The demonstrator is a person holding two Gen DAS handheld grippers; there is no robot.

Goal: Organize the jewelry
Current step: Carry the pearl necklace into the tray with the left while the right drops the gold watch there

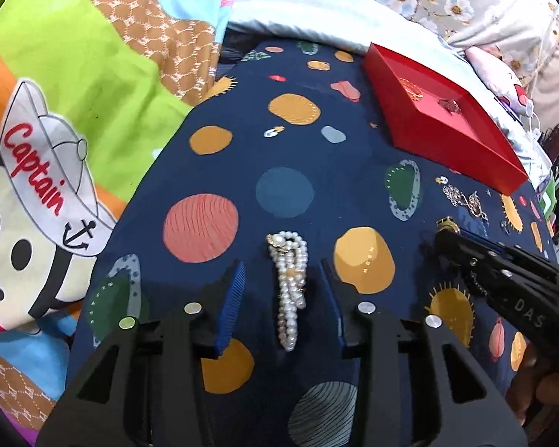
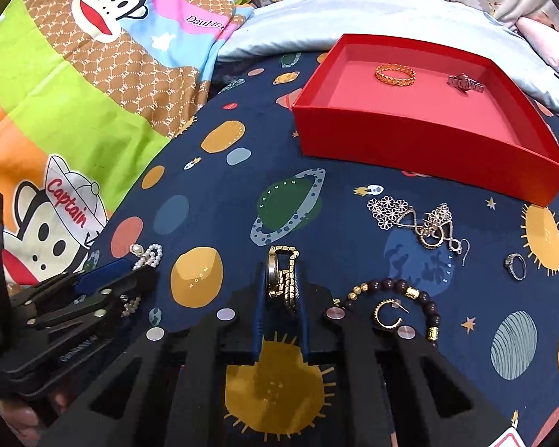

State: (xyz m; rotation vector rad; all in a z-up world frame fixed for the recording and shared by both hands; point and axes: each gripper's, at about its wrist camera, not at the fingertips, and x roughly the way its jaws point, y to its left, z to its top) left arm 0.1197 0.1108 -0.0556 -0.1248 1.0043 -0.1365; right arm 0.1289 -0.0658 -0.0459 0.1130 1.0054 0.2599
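Observation:
A white pearl bracelet [image 1: 290,287] lies bunched on the dark blue planet-print cloth [image 1: 298,156]. My left gripper [image 1: 282,264] stands open astride it, and its blue pads do not touch the pearls. In the right wrist view my right gripper [image 2: 281,272] is shut on a gold watch [image 2: 285,279], which stands on edge between its fingers. The left gripper [image 2: 130,272] and the pearl bracelet [image 2: 149,255] show at the left there. A red box [image 2: 410,141] sits farther back and holds a gold ring [image 2: 395,73] and a dark red piece [image 2: 465,83].
To the right of the watch lie a dark bead bracelet [image 2: 402,287], a gold hoop earring [image 2: 387,314], a tangle of silver flower pieces [image 2: 417,219] and a small silver ring [image 2: 516,266]. A bright cartoon quilt [image 2: 74,93] borders the cloth on the left, with pillows behind.

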